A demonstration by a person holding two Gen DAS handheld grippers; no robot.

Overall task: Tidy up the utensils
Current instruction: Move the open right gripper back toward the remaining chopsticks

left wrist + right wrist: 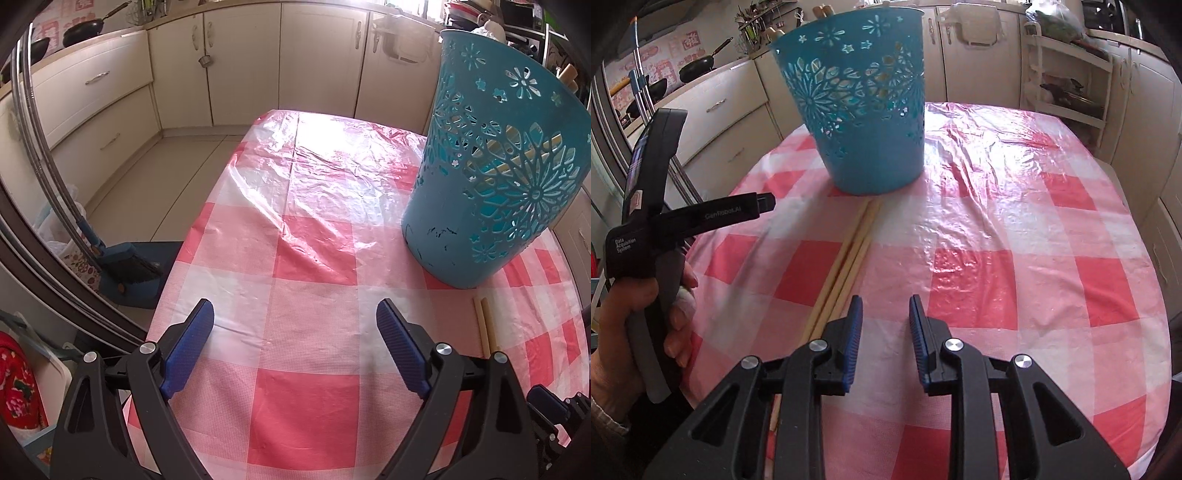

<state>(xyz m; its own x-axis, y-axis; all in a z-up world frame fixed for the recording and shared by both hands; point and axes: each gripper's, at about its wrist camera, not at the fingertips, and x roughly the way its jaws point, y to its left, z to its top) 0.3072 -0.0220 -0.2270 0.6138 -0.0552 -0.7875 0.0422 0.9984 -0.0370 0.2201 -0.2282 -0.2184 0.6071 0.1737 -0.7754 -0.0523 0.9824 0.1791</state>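
Where the right gripper (885,314) hangs over the table, a bundle of pale, slender wooden chopsticks (849,254) lies just ahead and left of its ribbed blue pads, running forward to touch the base of a teal plastic basket (864,110) pierced with flower cutouts. Its jaws stand slightly apart, holding nothing. The left gripper (295,332) is spread wide and empty; its view catches only the chopstick ends at its right, beside the basket. Glossy crinkled plastic covers the red-and-white checked tablecloth (1015,229). Only the right view shows the hand (646,325) gripping the left tool.
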